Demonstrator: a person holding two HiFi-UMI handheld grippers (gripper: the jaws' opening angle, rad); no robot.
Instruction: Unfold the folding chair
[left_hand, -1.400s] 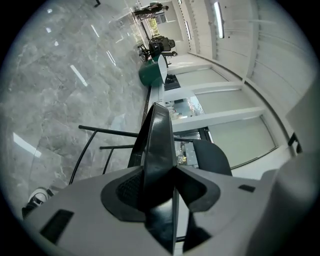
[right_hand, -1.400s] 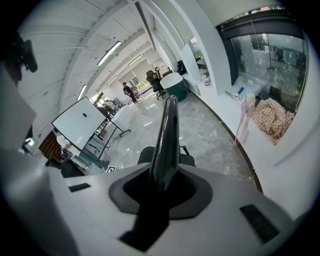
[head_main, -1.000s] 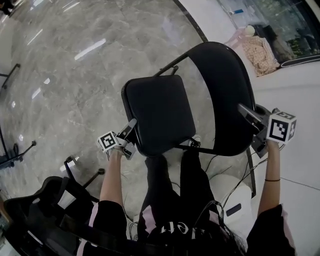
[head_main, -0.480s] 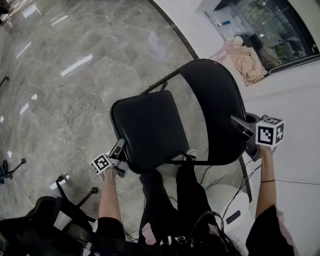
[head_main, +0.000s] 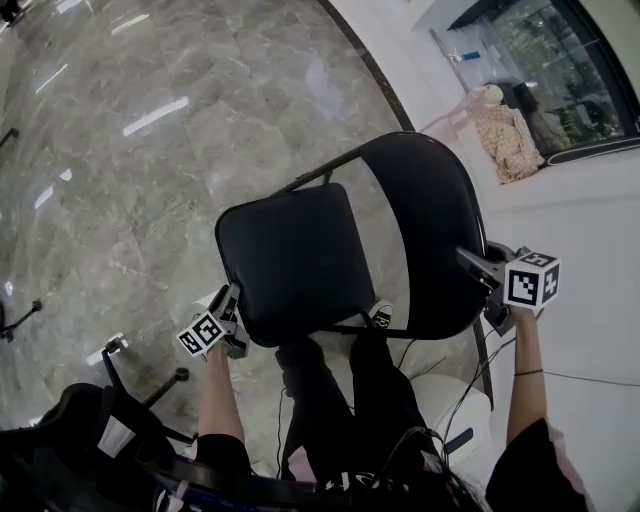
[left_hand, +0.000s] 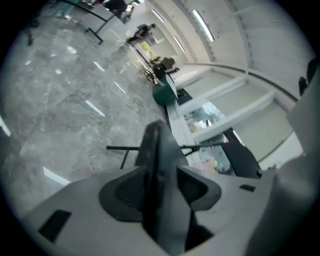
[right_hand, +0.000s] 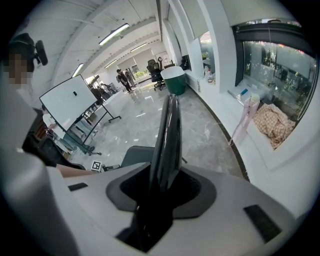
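Observation:
A black folding chair stands before me in the head view, its padded seat (head_main: 295, 260) swung out nearly level and its curved backrest (head_main: 430, 225) to the right. My left gripper (head_main: 230, 303) is at the seat's near left edge, jaws closing on it. That edge (left_hand: 159, 160) stands upright between the jaws in the left gripper view. My right gripper (head_main: 474, 266) sits on the backrest's right rim. The thin rim (right_hand: 167, 132) lies between its jaws, which are opening, with dark gaps on both sides.
The person's dark-trousered legs (head_main: 350, 400) stand behind the chair. A black bag and a metal stand (head_main: 110, 420) lie at lower left, a white casing with cables (head_main: 455, 405) at lower right. A pale wall ledge (head_main: 580, 200) runs along the right. The floor is grey marble (head_main: 120, 150).
The seat has swung further down and out from the backrest. My left gripper sank toward the lower left with the seat's edge. My right gripper dropped a little along the backrest.

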